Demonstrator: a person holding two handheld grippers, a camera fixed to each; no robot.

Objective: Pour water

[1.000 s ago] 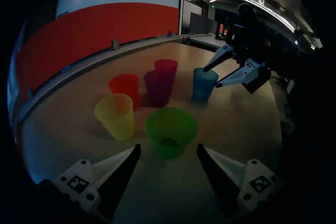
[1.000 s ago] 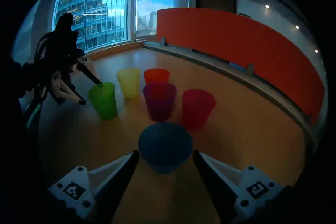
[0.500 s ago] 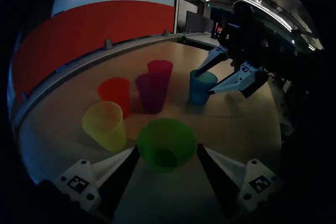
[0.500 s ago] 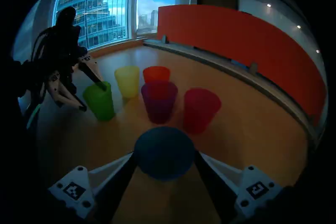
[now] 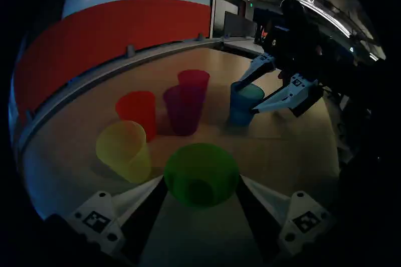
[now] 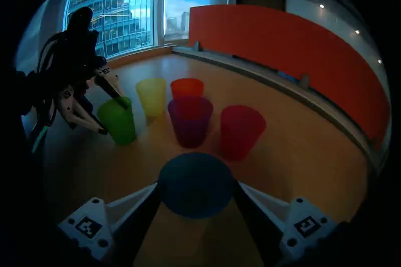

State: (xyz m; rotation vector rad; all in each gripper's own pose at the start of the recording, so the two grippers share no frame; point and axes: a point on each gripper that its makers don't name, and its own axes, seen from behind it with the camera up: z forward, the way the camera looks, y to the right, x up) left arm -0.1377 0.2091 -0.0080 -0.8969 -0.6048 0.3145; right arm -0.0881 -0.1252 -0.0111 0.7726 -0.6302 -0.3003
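Left gripper view: the left tool (image 5: 200, 183) is spread wide at the bottom centre of the frame, with the green cup (image 5: 200, 164) upright between its two fingers. The cup's rim meets both fingertips (image 5: 159, 183), though the dim light leaves it unclear whether they press on it or only flank it. Behind the green cup on the wooden desk (image 5: 285, 152) stand four more cups. The yellow cup (image 5: 124, 151) is at centre left, the orange cup (image 5: 136, 111) just behind it, the purple cup (image 5: 183, 109) at centre, and the red cup (image 5: 194, 80) close behind the purple one. At upper right, a person in dark silhouette (image 5: 301, 36) holds the right tool (image 5: 244, 99), whose fingers straddle the blue cup (image 5: 243, 106). Right gripper view: the right tool (image 6: 196, 187) is likewise spread wide at bottom centre, and the blue cup (image 6: 195, 192) spans the gap between its fingers. At centre left of this frame the left tool (image 6: 111, 114) brackets the green cup (image 6: 118, 120). A red wall panel (image 6: 301, 41) runs along the far edge of the desk, and a window (image 6: 125, 11) occupies the upper left.
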